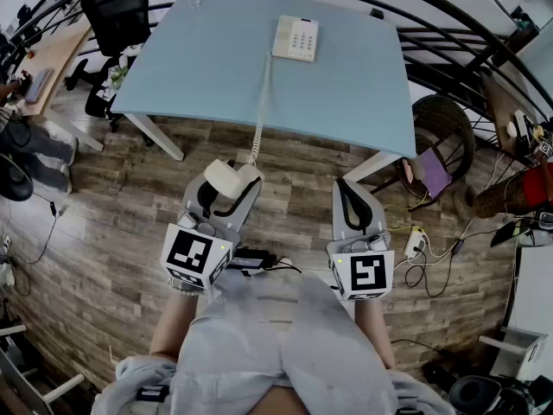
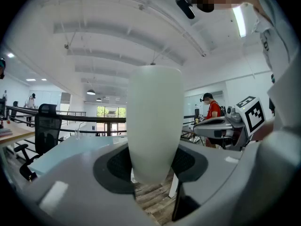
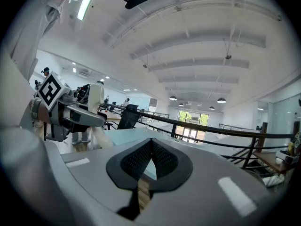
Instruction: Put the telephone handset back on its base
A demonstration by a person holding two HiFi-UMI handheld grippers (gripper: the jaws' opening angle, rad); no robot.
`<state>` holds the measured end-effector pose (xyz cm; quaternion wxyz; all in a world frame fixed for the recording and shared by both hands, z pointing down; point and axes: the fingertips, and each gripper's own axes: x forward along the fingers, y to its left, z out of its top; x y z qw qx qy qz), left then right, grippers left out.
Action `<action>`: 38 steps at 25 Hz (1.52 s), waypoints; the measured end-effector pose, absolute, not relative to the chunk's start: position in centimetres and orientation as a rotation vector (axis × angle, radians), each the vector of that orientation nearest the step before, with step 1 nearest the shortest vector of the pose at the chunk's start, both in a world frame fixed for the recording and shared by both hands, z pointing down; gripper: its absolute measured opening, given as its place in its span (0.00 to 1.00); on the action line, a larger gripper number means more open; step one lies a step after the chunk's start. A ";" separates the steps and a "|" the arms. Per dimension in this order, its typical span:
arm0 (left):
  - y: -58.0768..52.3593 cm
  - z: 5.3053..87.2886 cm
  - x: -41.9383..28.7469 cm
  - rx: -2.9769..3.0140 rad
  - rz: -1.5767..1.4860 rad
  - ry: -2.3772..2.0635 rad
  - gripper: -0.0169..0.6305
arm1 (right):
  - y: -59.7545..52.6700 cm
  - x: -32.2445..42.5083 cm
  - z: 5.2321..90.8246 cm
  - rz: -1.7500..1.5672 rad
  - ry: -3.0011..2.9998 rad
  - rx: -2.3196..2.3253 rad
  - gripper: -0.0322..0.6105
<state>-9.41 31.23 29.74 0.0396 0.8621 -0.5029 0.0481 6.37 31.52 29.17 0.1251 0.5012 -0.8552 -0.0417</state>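
Note:
The white telephone handset is held over the wooden floor, short of the table's near edge, with my left gripper shut on it. In the left gripper view the handset stands upright between the dark pads and fills the middle. A coiled cord runs from it up to the cream telephone base, which sits at the far middle of the pale blue table. My right gripper is level to the right, shut with nothing in it. The right gripper view shows the handset at its left.
A black office chair stands at the table's far left corner. A dark railing curves behind and right of the table. A round wicker seat, a purple item and a power strip with cables lie on the floor at right.

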 end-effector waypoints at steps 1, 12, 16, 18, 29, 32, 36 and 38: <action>31.3 29.9 -9.4 2.641 0.148 -1.541 0.35 | 31.6 6.3 29.3 -0.120 -2.489 1.457 0.06; 31.2 30.2 -9.8 2.642 0.153 -1.538 0.35 | 31.8 6.0 29.8 -0.085 -2.455 1.449 0.06; 31.2 29.7 -10.4 2.656 0.145 -1.533 0.35 | 31.7 5.4 29.1 -0.087 -2.475 1.482 0.06; 31.2 29.6 -10.8 2.661 0.143 -1.530 0.35 | 31.7 5.2 28.8 -0.086 -2.487 1.504 0.06; 31.7 29.8 -12.8 2.704 0.123 -1.480 0.35 | 32.8 4.0 28.6 -0.126 -2.439 1.609 0.06; 31.7 30.2 -13.2 2.705 0.138 -1.474 0.35 | 33.2 3.8 28.9 -0.115 -2.430 1.616 0.06; 31.6 30.0 -13.6 2.714 0.140 -1.468 0.35 | 32.8 3.7 29.2 -0.102 -2.431 1.639 0.06; 31.3 29.7 -13.8 2.712 0.135 -1.475 0.35 | 32.4 3.4 29.2 -0.104 -2.440 1.643 0.06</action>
